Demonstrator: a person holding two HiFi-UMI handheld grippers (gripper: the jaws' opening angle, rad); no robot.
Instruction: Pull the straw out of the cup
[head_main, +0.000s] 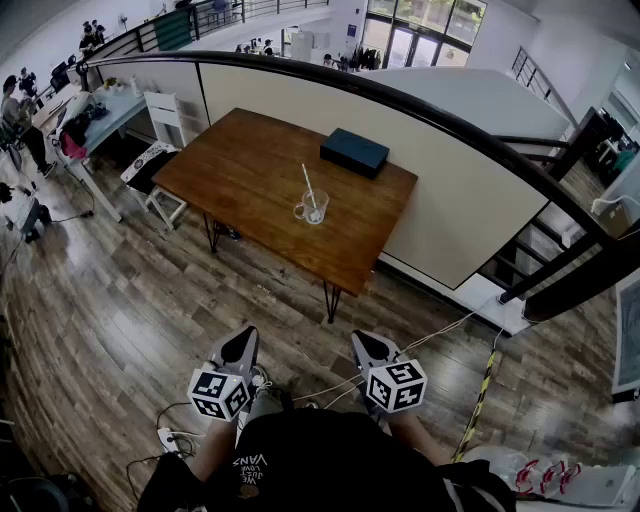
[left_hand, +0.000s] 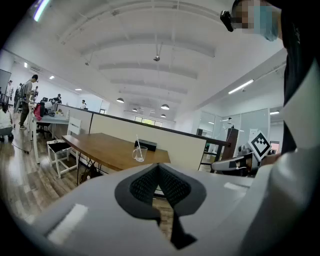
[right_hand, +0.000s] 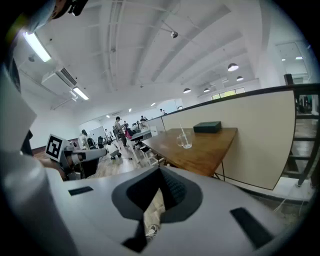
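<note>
While I hold left gripper (head_main: 244, 336), right gripper (head_main: 364, 340) closed, empty, white straw (head_main: 308, 185) leans in far clear cup (head_main: 316, 209), foot blurred.

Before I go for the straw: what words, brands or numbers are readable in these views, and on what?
"VANS", upside down, on the person's black shirt; the smaller lines beside it are too small to read.
The cubes on the left gripper and right gripper: square patterns only, no letters.
On the dark box and the cup: no print that I can make out.
</note>
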